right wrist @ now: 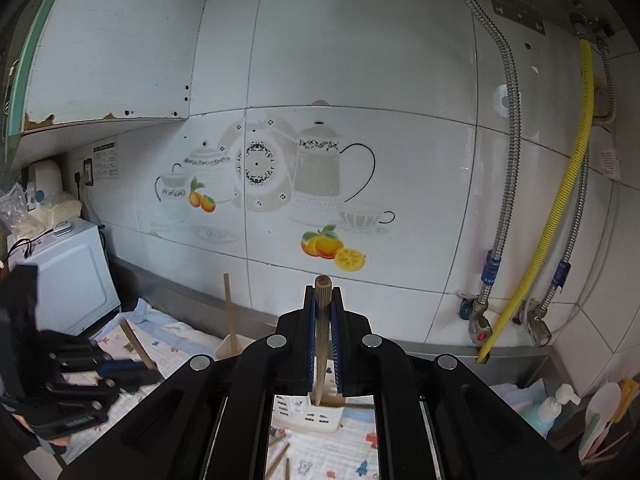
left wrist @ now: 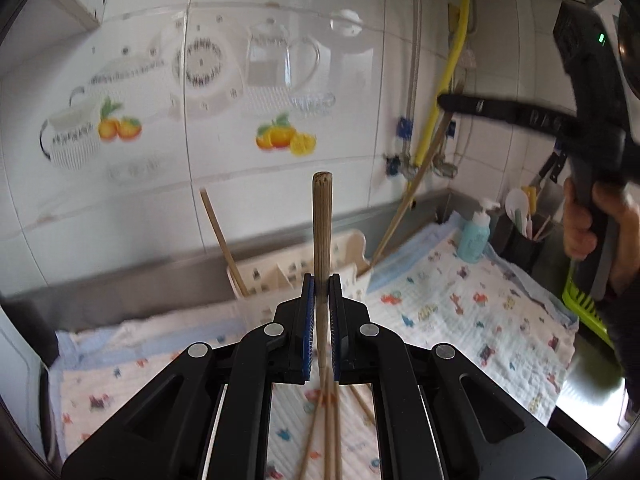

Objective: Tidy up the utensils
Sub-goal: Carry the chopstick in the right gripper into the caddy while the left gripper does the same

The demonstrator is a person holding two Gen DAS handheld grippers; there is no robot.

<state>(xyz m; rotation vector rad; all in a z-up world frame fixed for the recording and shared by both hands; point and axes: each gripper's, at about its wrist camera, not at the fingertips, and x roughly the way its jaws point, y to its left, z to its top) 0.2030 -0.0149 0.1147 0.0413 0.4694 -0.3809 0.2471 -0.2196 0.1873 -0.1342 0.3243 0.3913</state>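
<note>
the left gripper [left wrist: 322, 280] has its blue-padded fingers [left wrist: 307, 312] pinching a round, light-brown wooden chopstick [left wrist: 322, 224], which stands nearly upright between the pads with its blunt end rising well above the fingertips. its lower part runs down behind the fingers toward the near edge of the view. below it, several more loose wooden chopsticks [left wrist: 332, 420] lie scattered on the white quilted cloth with small coloured animal prints [left wrist: 460, 304] that covers the surface.

the right gripper [right wrist: 324, 292] has its own blue-padded fingers [right wrist: 310, 328] clamped on a second wooden chopstick [right wrist: 323, 292], whose blunt end pokes just above the fingertips while its thin end points down toward the cream plastic slotted utensil holder [right wrist: 320, 412] standing on the cloth beneath. one wooden stick [right wrist: 229, 312] stands upright in a cream container to the left of that gripper.

from the left wrist view, the same cream holder [left wrist: 280, 268] sits at the far side of the cloth against the steel backsplash, with a chopstick leaning out of it on the left. to the right, a person's hand [left wrist: 580, 224] grips the handle of the right gripper, held high. further right stand a light-blue pump bottle [left wrist: 476, 236] and a dark cup with spoons [left wrist: 524, 228].
</note>
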